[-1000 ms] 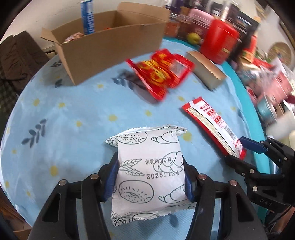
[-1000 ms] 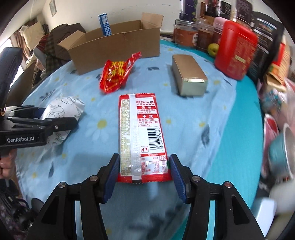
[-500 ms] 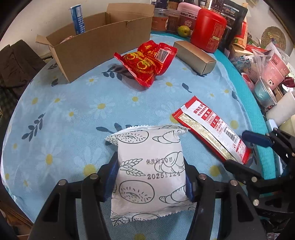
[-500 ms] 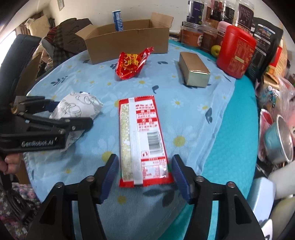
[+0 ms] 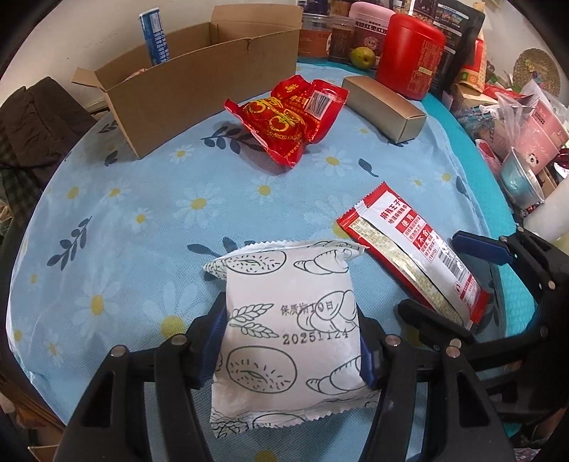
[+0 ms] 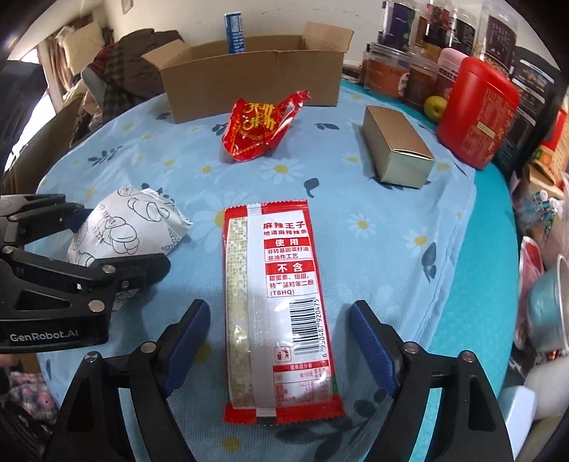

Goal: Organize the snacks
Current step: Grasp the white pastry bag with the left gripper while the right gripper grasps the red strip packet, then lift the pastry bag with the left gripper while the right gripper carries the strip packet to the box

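Note:
My left gripper [image 5: 290,341] is shut on a white bread packet [image 5: 288,334] printed with croissant drawings, low over the blue floral tablecloth. The packet also shows in the right wrist view [image 6: 128,227]. My right gripper [image 6: 279,337] is open, its fingers wide on either side of a flat red and white spicy-strip packet [image 6: 281,295] lying on the cloth, not touching it. That packet [image 5: 409,256] lies right of the bread in the left wrist view. A crumpled red snack bag [image 6: 259,124] lies further back. An open cardboard box [image 6: 252,78] stands behind it.
A gold box [image 6: 396,151] lies right of the red bag. A red canister [image 6: 478,117], a green fruit [image 6: 435,106] and several jars stand at the back right. A blue tube [image 6: 234,33] stands in the cardboard box. Clutter lines the table's right edge [image 6: 498,248].
My right gripper has opened and drawn back from the red and white packet, which now lies free on the cloth. My left gripper still holds the bread packet.

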The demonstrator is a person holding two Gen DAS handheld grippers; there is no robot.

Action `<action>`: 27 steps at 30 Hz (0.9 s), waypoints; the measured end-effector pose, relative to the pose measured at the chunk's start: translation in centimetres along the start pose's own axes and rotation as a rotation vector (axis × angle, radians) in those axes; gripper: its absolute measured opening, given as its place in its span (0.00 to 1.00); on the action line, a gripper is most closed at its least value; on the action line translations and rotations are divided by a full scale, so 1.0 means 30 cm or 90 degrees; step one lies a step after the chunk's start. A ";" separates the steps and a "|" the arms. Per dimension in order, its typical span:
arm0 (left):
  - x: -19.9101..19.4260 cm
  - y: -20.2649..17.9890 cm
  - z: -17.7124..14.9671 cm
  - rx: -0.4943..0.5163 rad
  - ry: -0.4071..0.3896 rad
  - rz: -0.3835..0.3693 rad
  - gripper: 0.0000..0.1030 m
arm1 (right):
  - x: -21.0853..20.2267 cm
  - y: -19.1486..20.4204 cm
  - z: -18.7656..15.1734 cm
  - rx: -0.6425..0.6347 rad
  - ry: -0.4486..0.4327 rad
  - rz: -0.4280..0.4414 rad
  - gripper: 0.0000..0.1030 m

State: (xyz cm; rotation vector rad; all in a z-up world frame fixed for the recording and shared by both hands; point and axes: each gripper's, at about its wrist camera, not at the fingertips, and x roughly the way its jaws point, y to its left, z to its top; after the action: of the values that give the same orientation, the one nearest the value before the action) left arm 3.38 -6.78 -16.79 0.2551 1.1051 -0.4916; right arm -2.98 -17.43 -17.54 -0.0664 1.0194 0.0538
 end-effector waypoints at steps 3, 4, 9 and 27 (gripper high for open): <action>0.003 -0.005 0.003 -0.013 0.000 0.010 0.59 | -0.004 0.001 -0.010 -0.002 -0.016 0.003 0.79; 0.003 0.000 0.002 -0.017 -0.001 0.011 0.59 | -0.005 0.003 -0.013 -0.007 -0.022 0.009 0.73; -0.002 0.001 -0.006 -0.040 -0.011 0.023 0.57 | -0.022 -0.011 -0.020 -0.016 -0.043 0.024 0.48; -0.085 0.032 0.011 -0.087 -0.039 -0.022 0.55 | -0.095 -0.105 0.010 0.057 -0.089 0.127 0.43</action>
State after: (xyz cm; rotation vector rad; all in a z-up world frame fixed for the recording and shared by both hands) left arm 3.21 -5.46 -14.40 0.1008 1.0792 -0.4492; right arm -3.98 -20.59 -14.84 0.1200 0.8842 0.1924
